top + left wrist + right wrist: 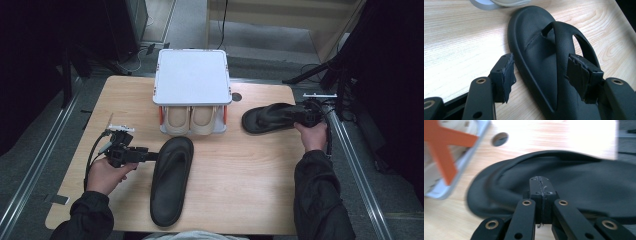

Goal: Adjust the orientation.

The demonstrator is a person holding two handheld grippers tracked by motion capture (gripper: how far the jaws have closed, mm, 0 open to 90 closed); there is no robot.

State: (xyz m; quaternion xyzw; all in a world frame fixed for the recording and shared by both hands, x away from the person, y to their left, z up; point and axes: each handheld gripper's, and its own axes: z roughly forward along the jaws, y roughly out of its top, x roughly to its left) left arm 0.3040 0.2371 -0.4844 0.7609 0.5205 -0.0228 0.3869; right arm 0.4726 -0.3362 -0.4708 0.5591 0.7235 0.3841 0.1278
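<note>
Here: two black flip-flops, light, soft, rubbery, matte and a little grippy, sole bending easily. Left hand-held gripper (150, 156) wide open, gripping nothing, its pads (503, 75) either side of the near flip-flop (171, 180): one on the surface beside the sole edge, the other against the strap (561, 50). Best taken by that strap or sole rim. Right hand-held gripper (541, 195) fully closed, seemingly pinching the far flip-flop (270, 118), though blurred. Beyond: white shoe rack (192, 75) holding beige slippers (190, 120).

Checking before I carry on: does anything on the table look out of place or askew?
The two black flip-flops are split up. One flip-flop lies lengthwise near the front edge, the other flip-flop lies crosswise at the far right, beside the shoe rack. The pads on the left gripper look frayed.
</note>
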